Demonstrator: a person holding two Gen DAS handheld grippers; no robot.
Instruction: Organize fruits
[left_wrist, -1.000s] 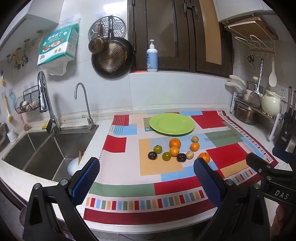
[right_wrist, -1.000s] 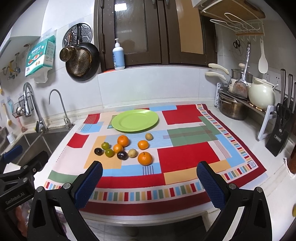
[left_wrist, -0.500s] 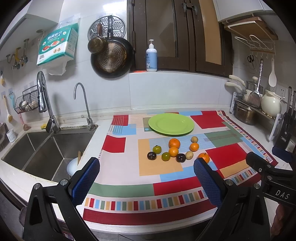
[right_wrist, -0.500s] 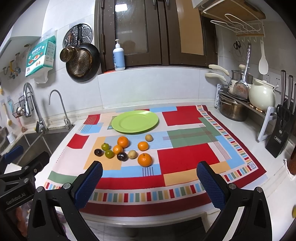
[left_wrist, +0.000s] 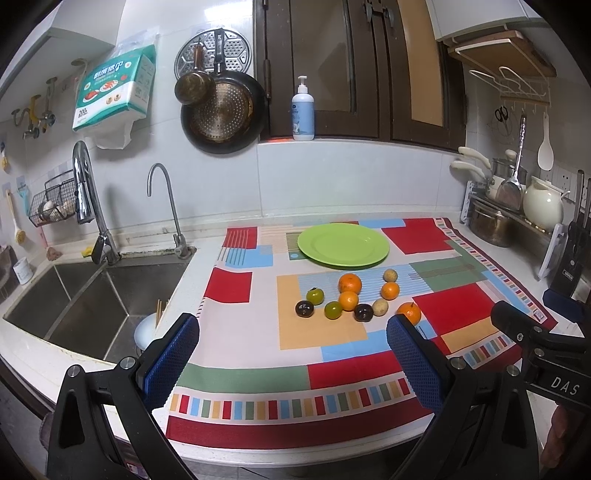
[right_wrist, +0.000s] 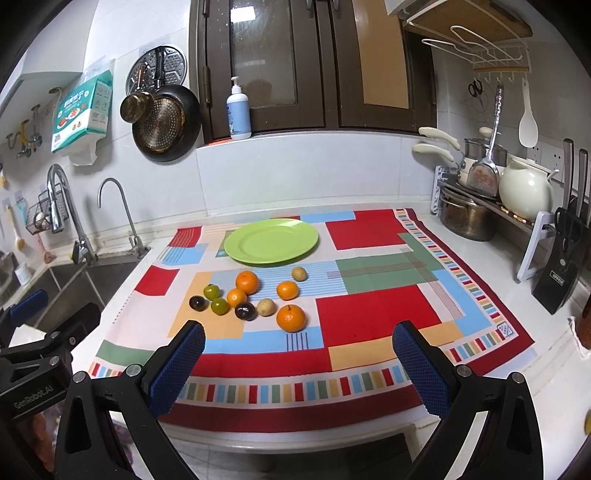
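Observation:
A green plate (left_wrist: 343, 244) (right_wrist: 271, 240) lies bare at the back of a colourful patchwork cloth (left_wrist: 243, 354) (right_wrist: 369, 306). In front of it lie several small fruits: oranges (left_wrist: 349, 283) (right_wrist: 291, 318), two green ones (left_wrist: 315, 295) (right_wrist: 219, 306), two dark ones (left_wrist: 304, 308) (right_wrist: 245, 311) and two tan ones (left_wrist: 380, 307) (right_wrist: 299, 273). My left gripper (left_wrist: 291, 347) is open and empty, at the counter's front edge, well short of the fruit. My right gripper (right_wrist: 298, 349) is open and empty, just in front of the nearest orange.
A double sink (left_wrist: 88, 295) with two taps (left_wrist: 162, 206) lies left of the cloth. A pot rack with a white kettle (right_wrist: 524, 192) and a knife block (right_wrist: 561, 273) stand on the right. Pans (left_wrist: 221, 114) and a soap bottle (left_wrist: 303, 110) are at the back wall.
Both grippers have shifted only slightly; the fruit and plate have not moved. Both stay open.

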